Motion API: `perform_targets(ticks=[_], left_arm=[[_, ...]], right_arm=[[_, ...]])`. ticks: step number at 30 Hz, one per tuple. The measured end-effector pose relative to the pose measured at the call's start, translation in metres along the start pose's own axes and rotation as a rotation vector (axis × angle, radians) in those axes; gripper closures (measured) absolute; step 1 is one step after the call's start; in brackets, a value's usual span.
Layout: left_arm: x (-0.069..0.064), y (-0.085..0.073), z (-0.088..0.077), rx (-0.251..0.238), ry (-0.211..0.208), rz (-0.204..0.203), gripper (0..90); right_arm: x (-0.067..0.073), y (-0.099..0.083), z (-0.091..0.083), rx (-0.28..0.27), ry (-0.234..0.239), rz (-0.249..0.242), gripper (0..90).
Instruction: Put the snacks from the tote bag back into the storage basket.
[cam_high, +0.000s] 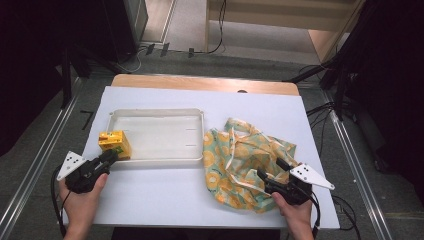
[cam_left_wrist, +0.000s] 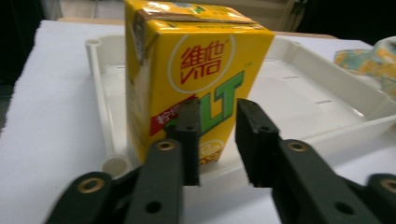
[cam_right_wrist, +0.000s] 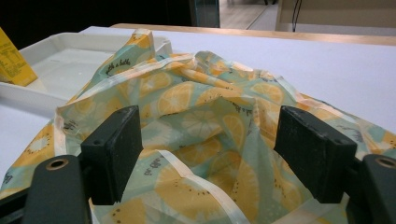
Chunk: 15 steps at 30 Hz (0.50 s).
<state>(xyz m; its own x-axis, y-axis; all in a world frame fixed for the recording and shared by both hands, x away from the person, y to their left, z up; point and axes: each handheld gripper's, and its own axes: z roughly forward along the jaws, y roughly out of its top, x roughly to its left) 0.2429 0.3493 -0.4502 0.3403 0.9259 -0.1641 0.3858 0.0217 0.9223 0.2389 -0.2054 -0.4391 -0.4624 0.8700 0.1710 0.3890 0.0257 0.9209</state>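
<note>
Carton in tray, bag on table.
Left gripper (cam_left_wrist: 217, 140) jaws slightly apart, clear of yellow drink carton (cam_left_wrist: 187, 74) standing in white tray (cam_high: 150, 114); right gripper (cam_right_wrist: 210, 149) jaws wide over crumpled lemon-print bag (cam_right_wrist: 205, 107).

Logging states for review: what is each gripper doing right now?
Left gripper: open, just off the yellow carton.
Right gripper: open above the lemon-print cloth.

The yellow drink carton (cam_left_wrist: 187, 79), straight ahead of the left gripper (cam_left_wrist: 217, 140), bears red Chinese characters over "Vita" inside a white ring, then large green letters "LT". The fruit-print cloth (cam_right_wrist: 196, 116) under the right gripper (cam_right_wrist: 208, 149) carries small script, too blurred to read.
</note>
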Motion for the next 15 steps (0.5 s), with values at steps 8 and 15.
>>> perform_targets(ticks=[8,15], left_arm=[[-0.006,0.005,-0.005,-0.004,-0.046,0.031,29.3],[0.002,0.002,-0.006,0.005,0.006,0.001,46.8]], right_arm=[[-0.003,-0.003,-0.006,0.010,-0.034,-0.045,23.1],[-0.010,-0.010,-0.019,0.014,-0.051,-0.049,23.1]])
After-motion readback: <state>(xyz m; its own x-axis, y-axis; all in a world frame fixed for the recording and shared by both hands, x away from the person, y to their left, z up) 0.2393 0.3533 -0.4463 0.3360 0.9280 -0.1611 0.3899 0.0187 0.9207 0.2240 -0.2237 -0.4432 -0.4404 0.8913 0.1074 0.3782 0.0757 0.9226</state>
